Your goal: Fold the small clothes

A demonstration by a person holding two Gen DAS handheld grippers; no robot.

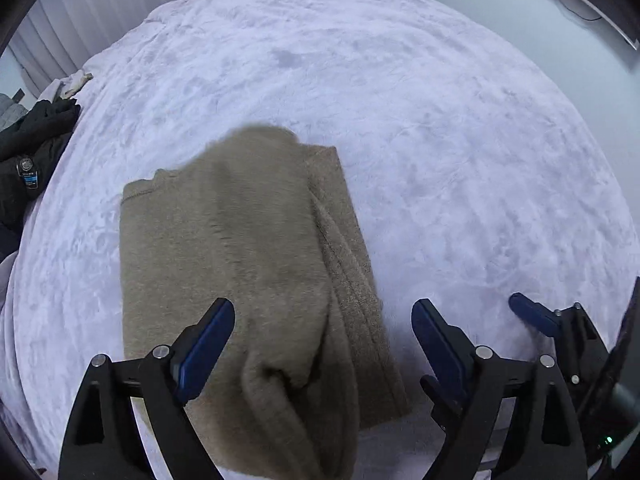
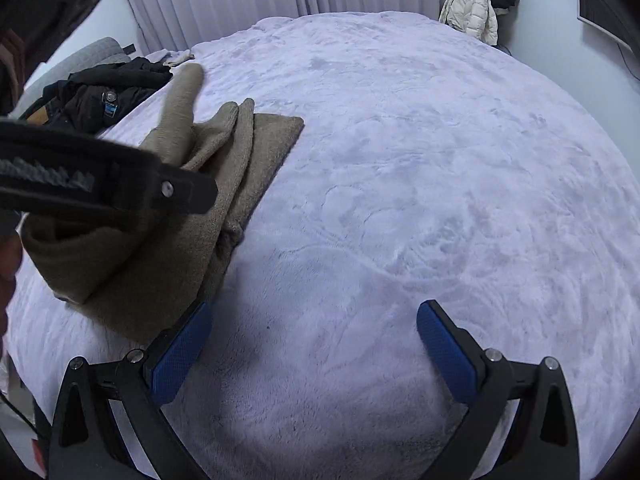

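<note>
Item, at nine o'clock in the left wrist view: black jacket [image 1: 28, 152] heaped at the edge of the bed, with a small pale cloth [image 1: 76, 82] just beyond it toward ten o'clock. Item, centre-left: tan fuzzy sweater [image 1: 240, 248], partly folded, lying on the lavender plush blanket [image 1: 440, 120], one ribbed edge running down its right side toward five o'clock. Item, six o'clock: left gripper [image 1: 322, 334], tongs wide apart, clamped on nothing, its left blue pad over the sweater, its right pad over bare blanket. Item, four o'clock: right gripper [image 1: 536, 316], only one blue finger in sight. In the right wrist view, the same sweater [image 2: 168, 240] sits from nine to seven o'clock, a sleeve raised toward eleven o'clock, the left gripper's black body [image 2: 100, 184] crossing over it. Item, six o'clock: right gripper [image 2: 312, 344], tongs wide apart, left pad just beside the sweater's near edge. Item, one o'clock: cream puffer coat [image 2: 472, 8] hanging beyond the bed.
</note>
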